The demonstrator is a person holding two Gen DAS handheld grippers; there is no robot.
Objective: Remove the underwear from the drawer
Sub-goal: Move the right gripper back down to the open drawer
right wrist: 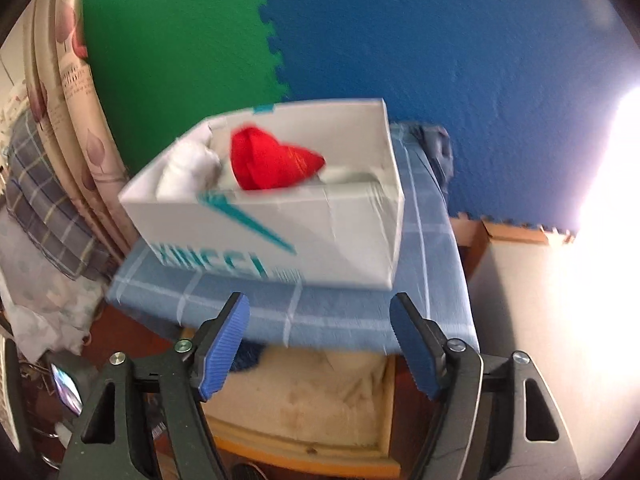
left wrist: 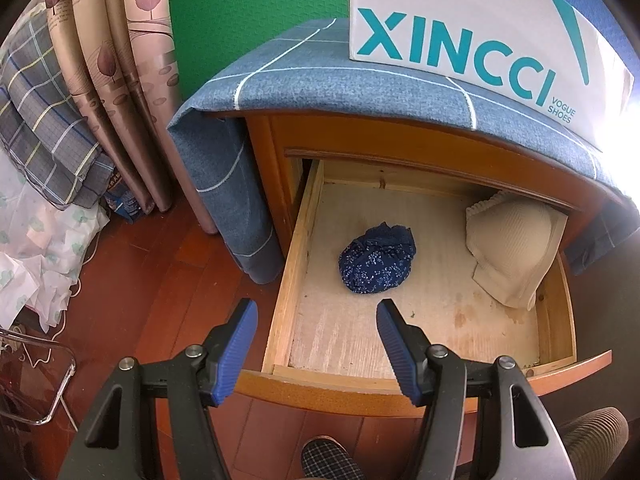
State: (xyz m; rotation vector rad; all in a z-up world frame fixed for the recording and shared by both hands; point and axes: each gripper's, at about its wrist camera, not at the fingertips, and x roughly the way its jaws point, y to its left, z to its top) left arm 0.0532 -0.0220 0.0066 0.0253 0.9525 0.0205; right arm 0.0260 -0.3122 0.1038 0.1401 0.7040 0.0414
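Note:
The wooden drawer (left wrist: 289, 280) is pulled open below me. On its floor lies a balled dark blue floral underwear (left wrist: 376, 262); a beige bra (left wrist: 516, 248) rests in the far right corner. My left gripper (left wrist: 317, 306) hovers open above the drawer's near left corner, nothing between its fingers. In the right wrist view, my right gripper (right wrist: 320, 300) is open and empty in front of the white shoe box (right wrist: 340, 240). The box holds a red garment (right wrist: 272, 164) and a white one (right wrist: 188, 172). The drawer (right wrist: 300, 446) shows below, blurred.
A blue checked cloth (left wrist: 340, 80) covers the nightstand top under the shoe box (left wrist: 460, 28). Curtains (left wrist: 116, 80) and folded plaid bedding (left wrist: 44, 132) stand at the left. A person's slippered foot (left wrist: 328, 460) is on the wooden floor (left wrist: 152, 280) by the drawer front.

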